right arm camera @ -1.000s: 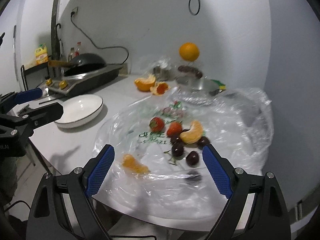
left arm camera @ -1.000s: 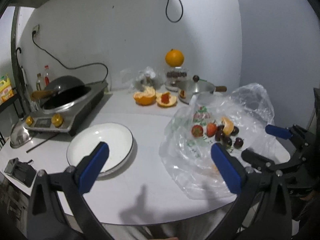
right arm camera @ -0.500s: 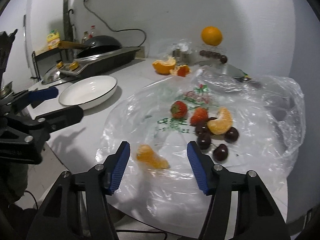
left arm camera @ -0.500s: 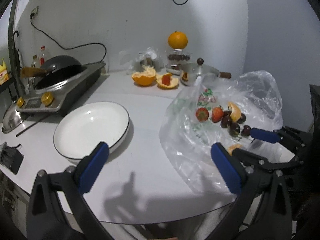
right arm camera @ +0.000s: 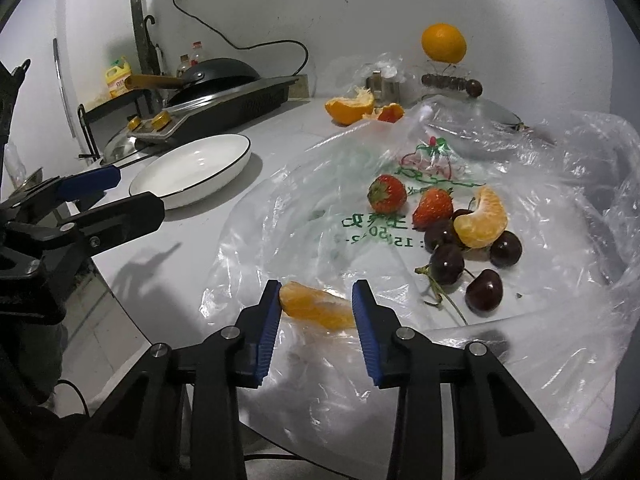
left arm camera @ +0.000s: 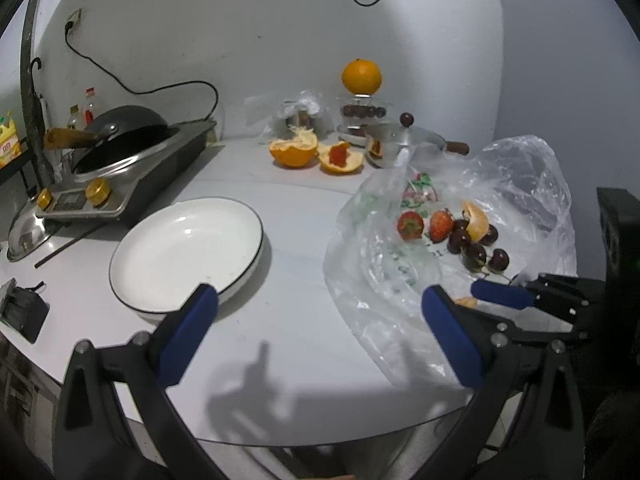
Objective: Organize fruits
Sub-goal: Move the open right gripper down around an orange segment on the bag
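Observation:
An orange segment (right arm camera: 316, 310) lies on a clear plastic bag (right arm camera: 540, 184) at the table's near edge. My right gripper (right arm camera: 316, 304) has its two blue pads on either side of the segment, touching it. Further in on the bag lie two strawberries (right arm camera: 387, 193), another orange segment (right arm camera: 482, 220) and several dark cherries (right arm camera: 484, 290). An empty white plate (left arm camera: 188, 252) sits left of the bag. My left gripper (left arm camera: 320, 328) is open and empty above the table's front, between plate and bag. The right gripper also shows in the left wrist view (left arm camera: 476, 298).
A black wok on a stove (left arm camera: 120, 160) stands at the back left. Orange halves (left arm camera: 294, 152), a whole orange (left arm camera: 361, 76) on a glass jar, and a steel pot (left arm camera: 400, 140) stand at the back. A small black object (left arm camera: 20, 312) lies at the left edge.
My right gripper has moved forward and down and narrowed its jaws around the near orange segment. My left gripper has shifted a little closer to the table.

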Demonstrator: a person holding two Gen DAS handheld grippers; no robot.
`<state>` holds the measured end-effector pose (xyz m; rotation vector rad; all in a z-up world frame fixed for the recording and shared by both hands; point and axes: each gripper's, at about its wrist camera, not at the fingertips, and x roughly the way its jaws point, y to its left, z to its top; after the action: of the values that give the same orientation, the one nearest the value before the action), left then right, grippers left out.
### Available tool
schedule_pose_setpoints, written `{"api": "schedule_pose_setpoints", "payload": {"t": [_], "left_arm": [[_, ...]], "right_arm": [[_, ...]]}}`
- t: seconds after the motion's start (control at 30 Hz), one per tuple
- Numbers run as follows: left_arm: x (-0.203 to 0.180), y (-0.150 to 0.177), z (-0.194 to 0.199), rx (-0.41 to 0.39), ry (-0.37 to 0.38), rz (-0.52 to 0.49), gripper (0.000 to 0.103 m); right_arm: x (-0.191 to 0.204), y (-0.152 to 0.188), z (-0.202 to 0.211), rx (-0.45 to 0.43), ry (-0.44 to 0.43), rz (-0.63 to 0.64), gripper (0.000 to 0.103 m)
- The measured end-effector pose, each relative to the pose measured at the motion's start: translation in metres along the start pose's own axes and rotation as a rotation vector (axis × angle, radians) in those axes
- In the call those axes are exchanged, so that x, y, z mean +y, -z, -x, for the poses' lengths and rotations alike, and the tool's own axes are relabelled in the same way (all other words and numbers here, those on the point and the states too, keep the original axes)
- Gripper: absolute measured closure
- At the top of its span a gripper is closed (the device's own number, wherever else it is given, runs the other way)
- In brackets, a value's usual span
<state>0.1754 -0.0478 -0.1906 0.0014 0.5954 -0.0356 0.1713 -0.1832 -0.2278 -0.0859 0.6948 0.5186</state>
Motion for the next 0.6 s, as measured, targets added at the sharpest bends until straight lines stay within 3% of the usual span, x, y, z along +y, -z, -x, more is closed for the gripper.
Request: {"api": "schedule_pose_setpoints", "payload": {"t": [0.07, 0.13, 0.6], "left_arm": [[0.000, 0.000, 0.001, -0.002, -0.004, 0.000, 0.000], [-0.001, -0.001, 0.002, -0.001, -0.007, 0.003, 0.000], [-0.027, -0.022, 0.005, -0.016, 0.002, -0.027, 0.000]], "right_arm": [[0.000, -0.001, 0.001, -0.012, -0.019, -0.004, 0.075], [0.000, -0.002, 0.005, -0.024, -0.038, -0.003, 0.078], [-0.016, -0.020, 0.045, -0.120, -0.054, 0.007, 0.080]]}}
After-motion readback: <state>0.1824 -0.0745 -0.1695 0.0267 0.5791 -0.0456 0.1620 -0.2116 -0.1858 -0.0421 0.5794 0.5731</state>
